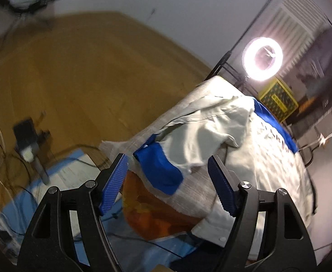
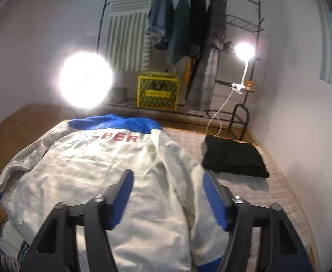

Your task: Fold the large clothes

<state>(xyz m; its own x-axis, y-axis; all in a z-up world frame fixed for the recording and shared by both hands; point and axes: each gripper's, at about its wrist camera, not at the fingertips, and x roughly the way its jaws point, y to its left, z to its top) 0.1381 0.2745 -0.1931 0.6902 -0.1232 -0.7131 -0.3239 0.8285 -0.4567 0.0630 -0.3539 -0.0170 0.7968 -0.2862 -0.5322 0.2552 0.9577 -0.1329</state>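
The bed (image 2: 245,195), with its checked cover, carries everything here. Spread over most of it, back side up, lies the white jacket (image 2: 102,172), its blue collar band toward the far end under red lettering. A folded black garment (image 2: 231,158) sits apart on the right side of the bed, likely already finished.

In the left wrist view one sleeve (image 1: 202,131) lies crumpled across the jacket's left side, ending in a blue cuff (image 1: 159,170) near the edge of the bed. The step in hand looks like the start of the fold: both arms closing on the jacket to take the sleeves or side panels.

The left claw (image 1: 167,174) hangs above the blue cuff, jaws apart with nothing pinched; the cuff shows between the pads but no contact is visible. The right claw (image 2: 167,192) hovers over the jacket's lower right, just beside the right sleeve seam, also released and holding nothing.

The next move probably calls for the left claw to drop onto the cuff and pinch it, then draw the sleeve flat across the back, while the right does likewise with its own edge.
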